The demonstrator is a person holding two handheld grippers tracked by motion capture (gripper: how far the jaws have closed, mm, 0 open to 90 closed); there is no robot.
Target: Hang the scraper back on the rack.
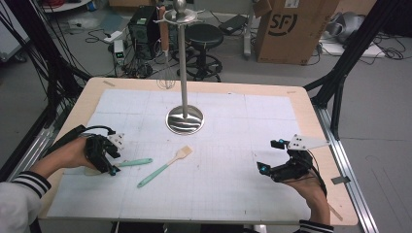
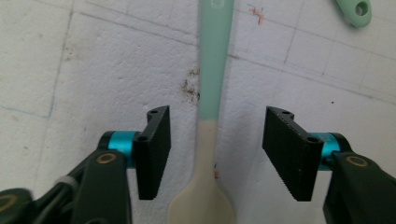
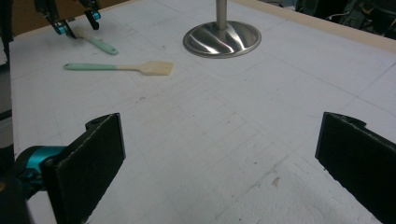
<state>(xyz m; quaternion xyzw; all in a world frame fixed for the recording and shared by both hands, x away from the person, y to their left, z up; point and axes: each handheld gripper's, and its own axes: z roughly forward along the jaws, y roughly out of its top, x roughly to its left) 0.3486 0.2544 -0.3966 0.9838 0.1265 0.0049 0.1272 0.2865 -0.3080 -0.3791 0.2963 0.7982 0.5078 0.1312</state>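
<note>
A spoon (image 2: 208, 88) with a mint-green handle and a cream head lies flat on the white grid mat. My left gripper (image 2: 217, 114) is down over it, one jaw on each side of its neck, and a gap shows between each pad and the spoon. From above, the left gripper (image 1: 112, 167) sits at the mat's left with the spoon handle (image 1: 136, 162) pointing right. A spatula (image 1: 165, 167) with a mint handle and cream blade lies just right of it. My right gripper (image 1: 268, 156) hovers open at the right over bare mat (image 3: 222, 121).
A steel utensil stand (image 1: 184, 119) rises at the back centre of the mat, with a whisk (image 1: 165, 77) hanging from its top. The spatula's handle end (image 2: 355, 10) lies close to the spoon. A wooden table edge (image 1: 320, 126) frames the mat.
</note>
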